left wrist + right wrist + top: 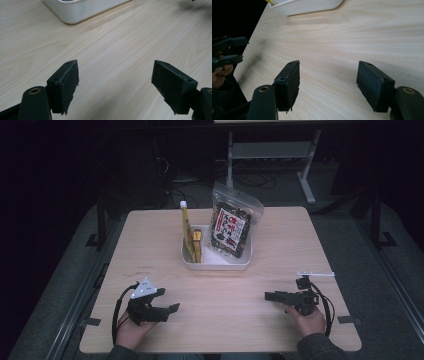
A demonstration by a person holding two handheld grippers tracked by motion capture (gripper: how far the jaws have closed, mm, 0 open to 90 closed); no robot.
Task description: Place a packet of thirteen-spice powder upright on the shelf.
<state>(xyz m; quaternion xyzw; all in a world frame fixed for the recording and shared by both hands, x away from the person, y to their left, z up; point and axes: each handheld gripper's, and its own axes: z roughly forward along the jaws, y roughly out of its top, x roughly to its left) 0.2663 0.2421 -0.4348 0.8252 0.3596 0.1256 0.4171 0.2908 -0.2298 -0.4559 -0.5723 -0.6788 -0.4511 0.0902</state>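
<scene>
Left gripper view shows my left gripper (115, 85) wide with nothing between its pads, and my right gripper (328, 85) equally wide near the table's (280, 245) front edge. Bag (232, 227) stands in the tray (217, 264) toward the back edge; I'd approach level and square.

We see a light wooden table (280, 245) at the centre of the high view. Directly on it, just above the middle of the frame, stands a white tray (216, 263). A yellow box (197, 245) and a snack bag (231, 227) stand upright in the tray, box at left, bag at right.
</scene>
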